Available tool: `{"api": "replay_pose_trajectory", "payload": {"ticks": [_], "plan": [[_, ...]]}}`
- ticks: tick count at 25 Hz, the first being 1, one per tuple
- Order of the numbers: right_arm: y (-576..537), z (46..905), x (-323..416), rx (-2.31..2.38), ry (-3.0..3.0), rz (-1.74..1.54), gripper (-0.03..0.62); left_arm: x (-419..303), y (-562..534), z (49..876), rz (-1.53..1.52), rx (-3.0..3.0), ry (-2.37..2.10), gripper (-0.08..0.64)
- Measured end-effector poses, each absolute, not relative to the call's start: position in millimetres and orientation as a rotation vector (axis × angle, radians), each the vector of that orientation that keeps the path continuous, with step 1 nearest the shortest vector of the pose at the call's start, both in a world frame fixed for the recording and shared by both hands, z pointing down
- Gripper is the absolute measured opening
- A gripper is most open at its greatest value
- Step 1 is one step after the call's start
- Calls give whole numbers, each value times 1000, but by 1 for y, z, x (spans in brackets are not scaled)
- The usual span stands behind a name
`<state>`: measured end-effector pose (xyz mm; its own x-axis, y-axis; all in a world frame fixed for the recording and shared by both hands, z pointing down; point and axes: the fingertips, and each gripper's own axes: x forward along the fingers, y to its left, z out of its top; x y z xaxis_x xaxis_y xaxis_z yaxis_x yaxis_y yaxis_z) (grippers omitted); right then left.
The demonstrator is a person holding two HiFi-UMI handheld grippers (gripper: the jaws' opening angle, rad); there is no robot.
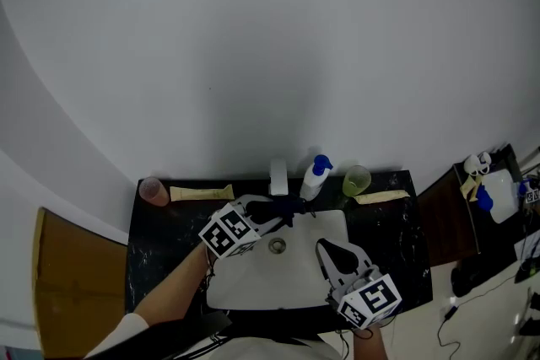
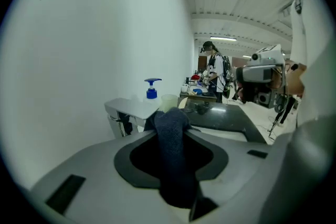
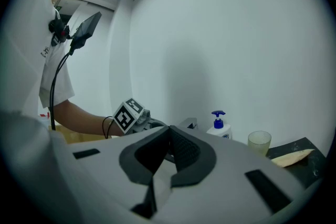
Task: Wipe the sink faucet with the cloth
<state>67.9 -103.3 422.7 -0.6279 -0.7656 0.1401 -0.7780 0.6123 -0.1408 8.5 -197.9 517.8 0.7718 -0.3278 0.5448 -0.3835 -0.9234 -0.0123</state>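
Left claw (image 2: 170, 119) pinches a dark blue, coarse-knit cloth (image 2: 176, 160) bunched beside the faucet (image 2: 131, 107) at the desk's (image 1: 396, 223) back edge. Right claw (image 3: 169, 132) is pressed together.

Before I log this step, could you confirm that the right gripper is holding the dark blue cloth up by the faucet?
Not quite: it is the left gripper that is holding the dark blue cloth up by the faucet, as the left gripper view shows. The right gripper is shut on nothing.
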Motion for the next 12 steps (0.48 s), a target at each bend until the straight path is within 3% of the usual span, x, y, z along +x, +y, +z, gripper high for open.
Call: {"api": "replay_pose_trajectory", "payload": {"ticks": [12], "plan": [[-101, 422, 55, 1278, -2778, 285, 6, 12, -249, 522, 894, 2796, -820, 120]]}}
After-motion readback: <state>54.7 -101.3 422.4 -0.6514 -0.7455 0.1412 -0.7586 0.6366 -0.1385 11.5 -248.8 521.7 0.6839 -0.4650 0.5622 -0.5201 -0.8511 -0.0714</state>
